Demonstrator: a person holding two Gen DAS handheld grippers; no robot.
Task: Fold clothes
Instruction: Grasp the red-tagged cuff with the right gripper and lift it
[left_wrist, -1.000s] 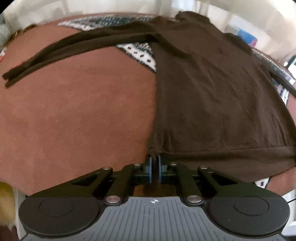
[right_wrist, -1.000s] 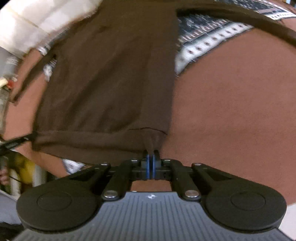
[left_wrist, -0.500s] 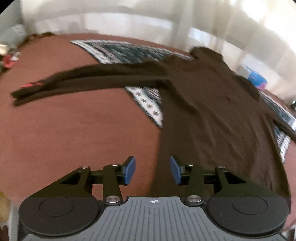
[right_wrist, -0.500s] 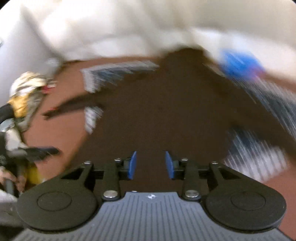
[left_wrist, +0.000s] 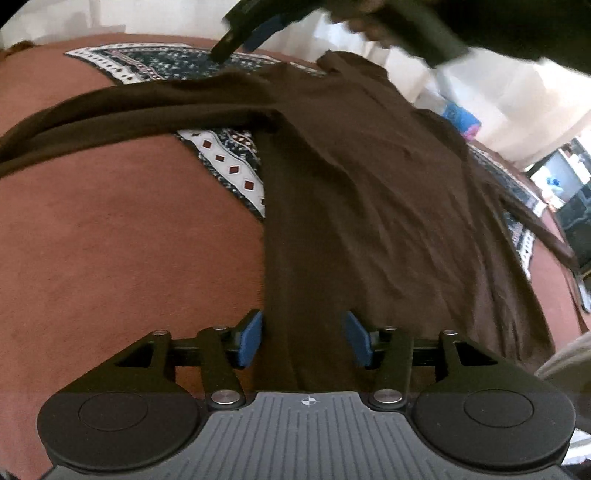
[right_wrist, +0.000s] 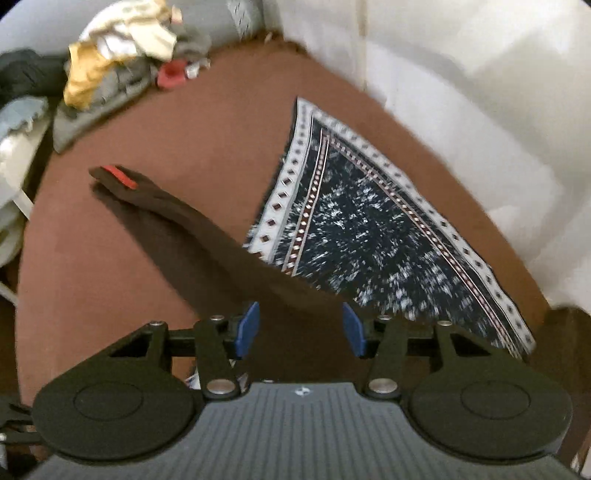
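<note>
A matt, soft brown cloth shirt (left_wrist: 369, 206) is lying wrinkled on a fuzzy rust-brown bed cover (left_wrist: 129, 258), overlapping a printed woven cloth (right_wrist: 369, 229), beneath matt black plastic tongs (left_wrist: 302, 338).

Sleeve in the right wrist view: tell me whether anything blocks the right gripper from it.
Nothing visible does. The right gripper, jaws opening and empty, hangs directly over the sleeve. The patterned cloth lies beside and under the sleeve, not over it.

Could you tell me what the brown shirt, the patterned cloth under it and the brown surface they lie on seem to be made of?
The brown shirt looks like thin, matte knit jersey: it drapes in soft wrinkles. The patterned cloth seems a light printed woven fabric, flat with crisp edges. The brown surface appears to be a napped, suede-like or fleece cover, going by its faint fuzzy, unshiny texture; its exact fibre is unclear.
</note>
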